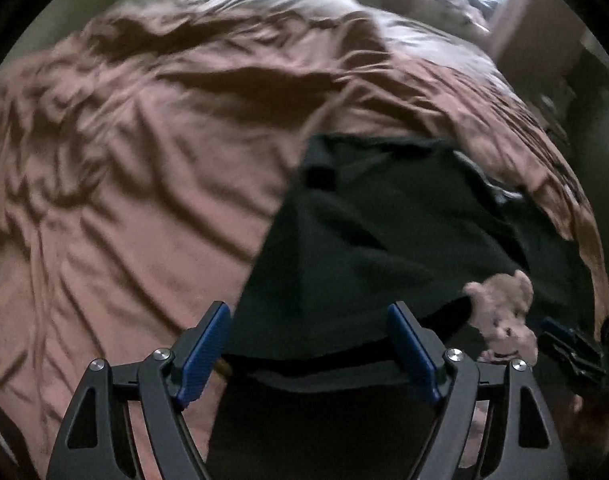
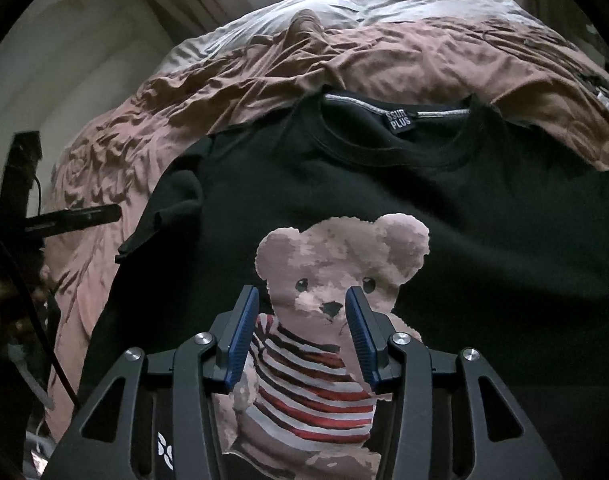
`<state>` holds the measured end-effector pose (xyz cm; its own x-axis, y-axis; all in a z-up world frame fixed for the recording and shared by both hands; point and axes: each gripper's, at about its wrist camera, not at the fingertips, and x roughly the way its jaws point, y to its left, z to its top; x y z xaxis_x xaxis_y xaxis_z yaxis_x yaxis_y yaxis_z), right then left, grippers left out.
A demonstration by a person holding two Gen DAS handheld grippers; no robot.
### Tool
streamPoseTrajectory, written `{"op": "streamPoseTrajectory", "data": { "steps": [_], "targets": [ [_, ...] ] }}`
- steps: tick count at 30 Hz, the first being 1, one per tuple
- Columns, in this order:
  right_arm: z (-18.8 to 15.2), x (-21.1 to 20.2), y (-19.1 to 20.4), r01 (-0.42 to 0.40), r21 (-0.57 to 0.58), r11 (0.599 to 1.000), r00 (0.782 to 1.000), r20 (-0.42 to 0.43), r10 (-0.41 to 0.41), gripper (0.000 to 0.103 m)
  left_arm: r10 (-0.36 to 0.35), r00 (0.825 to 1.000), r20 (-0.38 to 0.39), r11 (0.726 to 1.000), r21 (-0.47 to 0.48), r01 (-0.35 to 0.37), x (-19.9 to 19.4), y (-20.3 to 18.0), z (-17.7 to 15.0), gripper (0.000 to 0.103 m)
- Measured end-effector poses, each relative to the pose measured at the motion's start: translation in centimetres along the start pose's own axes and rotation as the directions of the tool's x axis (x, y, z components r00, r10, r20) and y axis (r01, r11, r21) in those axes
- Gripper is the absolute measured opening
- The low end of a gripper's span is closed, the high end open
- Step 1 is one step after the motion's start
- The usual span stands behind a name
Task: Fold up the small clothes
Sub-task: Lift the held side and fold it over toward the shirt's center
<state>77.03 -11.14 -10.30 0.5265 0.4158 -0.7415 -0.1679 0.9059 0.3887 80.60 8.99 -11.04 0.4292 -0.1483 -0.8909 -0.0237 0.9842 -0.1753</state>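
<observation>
Black teddy-print tee [image 2: 484, 216] flat on the bed's pink sheet [image 1: 124, 200] (near edge). Left gripper [image 1: 308, 354] wide open, nothing held; right gripper [image 2: 302, 338] part open over print, grip unclear.

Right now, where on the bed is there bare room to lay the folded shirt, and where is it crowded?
Free: the wide stretch of wrinkled pink bedspread beyond the black T-shirt's folded sleeve side, and the strip above its collar up to the grey bedding. Crowded: the near edge, where the left gripper and right gripper stand open over the shirt.
</observation>
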Motion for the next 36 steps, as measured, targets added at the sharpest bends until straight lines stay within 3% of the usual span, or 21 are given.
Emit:
{"op": "streamPoseTrajectory", "data": {
  "steps": [8,12,16,25,32,33,35,36],
  "targets": [
    [0.0,0.3,0.0,0.005,-0.008,1.0,1.0,0.008,-0.005,0.043,-0.102,0.994,-0.025,0.98,-0.176,0.096,3.1,4.1,-1.6,0.076],
    [-0.2,-0.1,-0.5,-0.011,-0.002,1.0,0.999,0.034,0.012,0.043,-0.186,0.978,-0.093,0.959,-0.232,0.16,5.1,4.3,-1.7,0.028],
    [-0.5,-0.5,-1.6,-0.007,0.008,1.0,0.997,0.077,0.007,0.043,-0.084,0.993,-0.088,0.99,-0.117,0.073,3.1,2.0,-0.1,0.016],
    [0.2,0.7,-4.9,-0.078,0.104,0.992,0.996,0.057,0.072,0.043,-0.026,0.999,-0.03,0.999,0.042,0.028,-0.5,-4.7,3.4,0.016],
    [0.5,1.7,-6.8,-0.12,0.167,0.979,0.993,0.039,0.115,0.043,-0.077,0.997,-0.018,0.993,0.084,0.079,0.4,-10.4,5.7,0.016],
    [0.4,1.7,-6.9,-0.119,0.167,0.979,0.993,0.04,0.114,0.043,-0.087,0.996,-0.015,0.992,0.092,0.088,0.6,-11.2,5.9,0.022],
    [0.6,1.9,-7.1,-0.119,0.163,0.979,0.993,0.036,0.114,0.043,-0.115,0.993,-0.018,0.985,0.126,0.117,0.8,-13.1,6.0,0.052],
    [0.6,1.8,-7.1,-0.121,0.161,0.979,0.992,0.035,0.117,0.049,-0.13,0.992,-0.002,0.982,0.141,0.129,0.7,-13.6,6.0,0.071]
  ]
}}
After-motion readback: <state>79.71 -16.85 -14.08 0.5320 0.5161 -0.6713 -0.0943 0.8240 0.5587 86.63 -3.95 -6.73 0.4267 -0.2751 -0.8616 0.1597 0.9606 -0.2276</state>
